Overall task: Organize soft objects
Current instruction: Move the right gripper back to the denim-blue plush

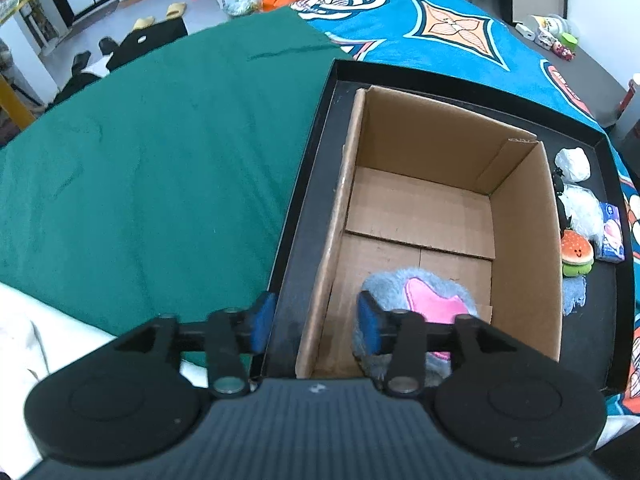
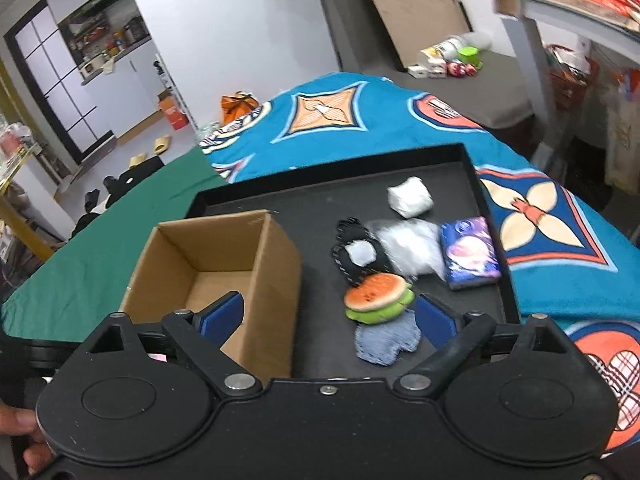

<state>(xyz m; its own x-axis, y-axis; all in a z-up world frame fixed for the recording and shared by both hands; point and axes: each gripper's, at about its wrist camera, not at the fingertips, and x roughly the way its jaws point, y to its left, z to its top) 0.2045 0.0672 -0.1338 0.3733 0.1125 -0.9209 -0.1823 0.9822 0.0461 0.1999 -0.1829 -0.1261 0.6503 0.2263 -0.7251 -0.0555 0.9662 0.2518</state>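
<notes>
- Left gripper [image 1: 316, 322]: jaws released, nothing between the pads; it hangs over the near-left wall of the open brown cardboard box [image 1: 516, 236], one blue pad outside the box, the other inside.
- Fluffy grey-blue plush with pink patch [image 1: 424, 300] lies on the box floor at the near end, just under and beside the inner pad, not gripped. Judged: this piece is dropped off, so the deposit step is done.
- Right gripper [image 2: 328, 316]: jaws spread wide, empty; it points down at the loose items right of the box.
- Closest to it: small blue denim-like fabric piece [image 2: 386, 340], touching the round plush hamburger with orange bun and green layer [image 2: 378, 296] just beyond.
- Farther right of the box: black knitted item with a white patch [image 2: 356, 254], crinkly clear plastic bag [image 2: 412, 250], purple-blue tissue pack [image 2: 470, 254], white wad [image 2: 410, 196] farthest.
- All sit in the shallow black tray [image 2: 496, 216] on the patterned blue cloth; the box stands at the tray's left.
- Step in hand, judged: right side going for the next pick, likely hamburger or denim piece.
- Next move calls for: lower so the pads straddle one item only, since the two touch, then close, lift and carry over the box wall.
</notes>
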